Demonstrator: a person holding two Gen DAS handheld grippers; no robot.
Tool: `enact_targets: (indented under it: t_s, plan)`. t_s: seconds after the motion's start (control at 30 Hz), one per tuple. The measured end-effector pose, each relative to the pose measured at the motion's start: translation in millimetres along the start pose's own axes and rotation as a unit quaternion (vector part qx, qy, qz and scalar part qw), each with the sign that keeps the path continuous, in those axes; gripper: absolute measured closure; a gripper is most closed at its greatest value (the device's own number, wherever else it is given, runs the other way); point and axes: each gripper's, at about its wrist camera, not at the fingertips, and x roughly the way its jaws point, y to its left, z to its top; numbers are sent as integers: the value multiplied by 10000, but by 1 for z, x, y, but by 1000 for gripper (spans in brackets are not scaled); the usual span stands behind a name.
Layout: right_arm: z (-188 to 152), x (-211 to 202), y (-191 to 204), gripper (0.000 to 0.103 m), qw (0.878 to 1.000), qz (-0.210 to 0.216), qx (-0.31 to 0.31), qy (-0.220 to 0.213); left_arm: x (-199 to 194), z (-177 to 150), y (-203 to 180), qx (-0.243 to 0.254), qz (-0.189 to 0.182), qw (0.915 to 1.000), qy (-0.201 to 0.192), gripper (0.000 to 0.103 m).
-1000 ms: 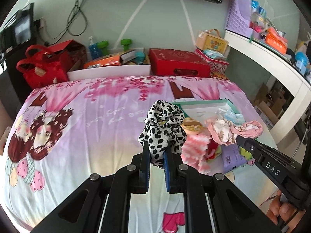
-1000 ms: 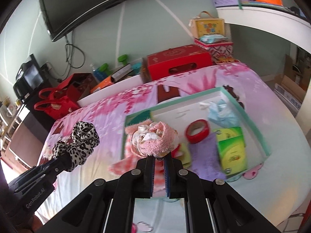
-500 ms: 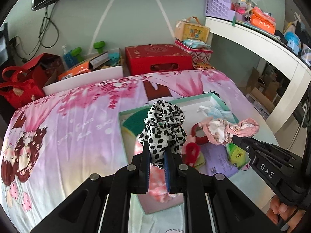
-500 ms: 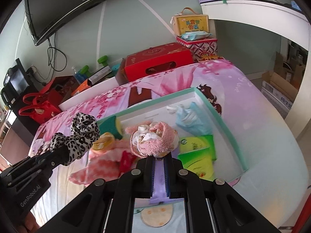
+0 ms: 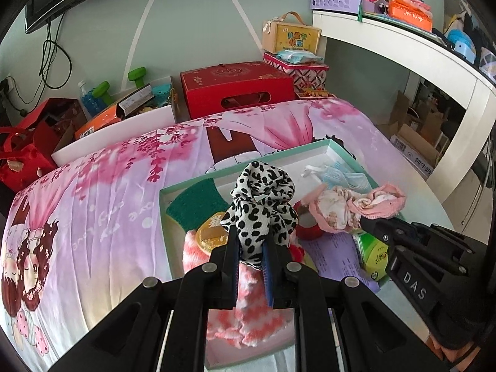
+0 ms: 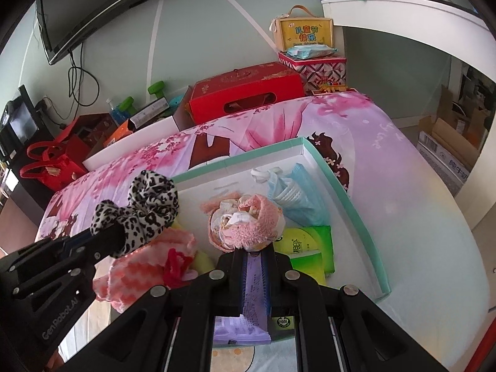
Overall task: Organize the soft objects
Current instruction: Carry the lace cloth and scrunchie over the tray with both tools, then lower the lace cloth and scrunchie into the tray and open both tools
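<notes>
While both grippers hang above the mint-rimmed tray [image 6: 344,189], the left gripper [image 5: 251,252] pinches a leopard-print scrunchie [image 5: 263,198] and the right gripper [image 6: 254,255] clamps a pink cloth bundle [image 6: 248,221]. Beneath them lie face masks [image 6: 291,192], a green packet [image 6: 310,248], a zigzag pink cloth [image 6: 145,263] and a green sponge [image 5: 195,206].

A pale green wall [image 5: 192,31] stands far behind the bed [image 5: 108,192]. A white shelf [image 5: 403,46] runs along the right. Daylight is soft.
</notes>
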Motion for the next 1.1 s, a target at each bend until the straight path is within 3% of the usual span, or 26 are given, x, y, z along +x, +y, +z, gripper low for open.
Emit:
enact_targets:
  t_s: [0.2,0.3,0.37,0.57,0.67,0.8,0.9,0.97,1.1]
  plan:
    - [0,9,-2,93,9999,-52,-52,89,14,4,-4,11,50,9999,91,89]
    - [0,11,-4,91,9999,-87,-38,131,17,2,-6,38,56,9999,137,76]
    - [-1,11,-5,90,9998,-99,-11,153,18,1,-7,40,45,9998,175,57]
    - [-3,6,-8,86,9998,-100,33,164,10,-1,-8,-4,-2,9999,148,46]
    - [-5,2,-7,76,9998,-127,27,160,2,-2,-5,-50,36,9999,110,41]
    - [-8,-4,-4,43,9996,-184,-19,193,-8,-5,7,-257,148,9995,99,39]
    - [-11,-7,-1,41,9995,-199,-75,243,-14,-9,15,-345,252,9990,101,37]
    - [-14,-9,0,37,9993,-245,-93,278,-18,-14,20,-388,326,9986,114,28]
    - [-23,-14,3,29,9988,-313,-116,354,-22,-25,32,-506,474,9975,163,27]
